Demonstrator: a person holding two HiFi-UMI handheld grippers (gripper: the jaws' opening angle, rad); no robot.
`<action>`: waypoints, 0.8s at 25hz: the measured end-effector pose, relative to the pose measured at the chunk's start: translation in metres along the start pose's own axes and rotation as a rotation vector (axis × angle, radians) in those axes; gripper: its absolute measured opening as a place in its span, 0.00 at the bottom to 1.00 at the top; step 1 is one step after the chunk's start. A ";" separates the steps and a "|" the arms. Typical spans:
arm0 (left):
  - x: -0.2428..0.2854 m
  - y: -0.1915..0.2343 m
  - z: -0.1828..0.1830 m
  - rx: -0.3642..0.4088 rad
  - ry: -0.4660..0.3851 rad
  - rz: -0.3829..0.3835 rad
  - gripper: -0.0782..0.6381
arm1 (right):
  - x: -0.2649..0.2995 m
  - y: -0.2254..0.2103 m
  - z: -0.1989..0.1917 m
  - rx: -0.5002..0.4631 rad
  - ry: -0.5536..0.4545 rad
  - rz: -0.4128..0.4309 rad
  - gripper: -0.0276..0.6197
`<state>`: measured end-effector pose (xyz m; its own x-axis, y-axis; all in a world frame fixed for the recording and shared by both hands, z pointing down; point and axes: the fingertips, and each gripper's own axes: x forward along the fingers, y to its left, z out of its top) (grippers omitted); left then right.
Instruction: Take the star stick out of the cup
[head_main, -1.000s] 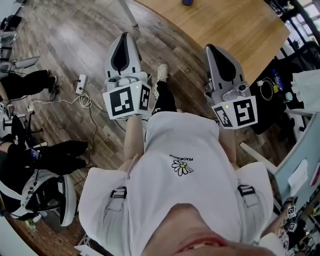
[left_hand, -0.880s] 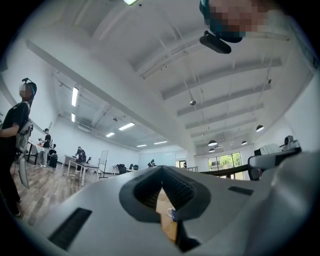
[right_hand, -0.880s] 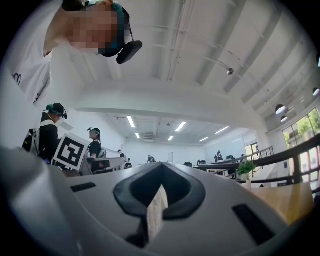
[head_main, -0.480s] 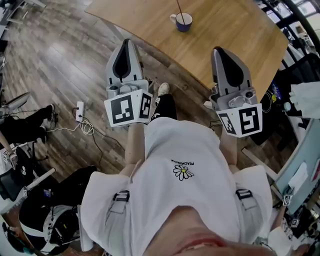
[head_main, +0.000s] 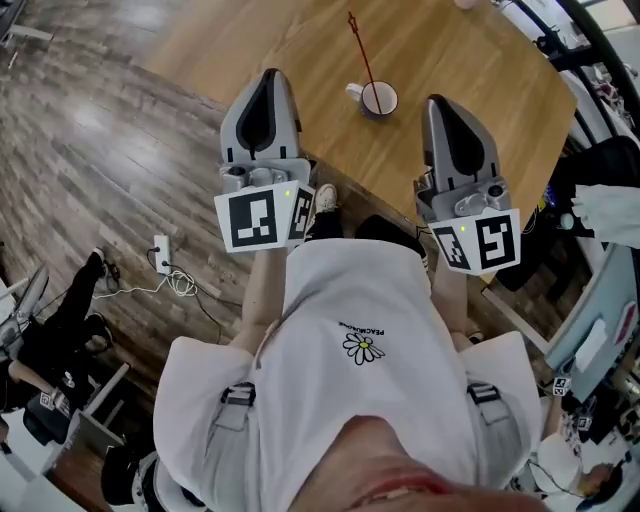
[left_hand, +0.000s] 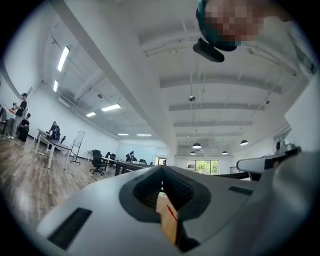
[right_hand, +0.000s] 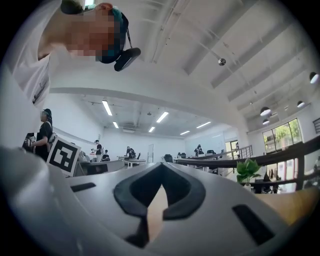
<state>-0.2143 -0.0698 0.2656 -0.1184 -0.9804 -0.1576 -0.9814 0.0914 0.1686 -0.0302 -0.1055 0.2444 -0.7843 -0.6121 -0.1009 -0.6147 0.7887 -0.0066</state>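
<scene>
A small dark cup (head_main: 378, 98) with a white inside stands on the wooden table (head_main: 480, 60). The thin red star stick (head_main: 361, 58) leans out of it up and to the left, its star tip far from the rim. My left gripper (head_main: 270, 74) points at the table's near edge, left of the cup, shut and empty. My right gripper (head_main: 437, 99) is just right of the cup, also shut and empty. In the left gripper view a sliver of the table and the red stick (left_hand: 171, 213) show through the slit below the closed gripper (left_hand: 161, 168). The right gripper view shows its gripper (right_hand: 161, 165) closed too.
The table's near edge (head_main: 190, 88) runs diagonally under the left gripper, with wooden floor below it. A white power strip with cables (head_main: 160, 252) lies on the floor at the left. Dark bags and a cable (head_main: 560, 200) sit beside the table at the right.
The head view has swung forward over the table: the cup and stick have come into sight and closer. Both grippers now reach the table's edge on either side of the cup, still closed.
</scene>
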 end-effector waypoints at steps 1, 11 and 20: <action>0.006 0.006 -0.001 -0.018 -0.006 0.012 0.13 | 0.008 -0.003 -0.005 0.013 0.016 0.001 0.05; 0.040 0.028 -0.031 -0.076 0.069 0.087 0.13 | 0.047 -0.032 -0.025 0.108 0.026 -0.005 0.05; 0.059 0.019 -0.029 -0.090 0.055 0.064 0.13 | 0.049 -0.047 -0.027 0.083 0.019 -0.028 0.05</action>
<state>-0.2354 -0.1309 0.2874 -0.1694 -0.9814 -0.0900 -0.9544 0.1406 0.2633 -0.0421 -0.1742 0.2663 -0.7686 -0.6346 -0.0806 -0.6282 0.7726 -0.0920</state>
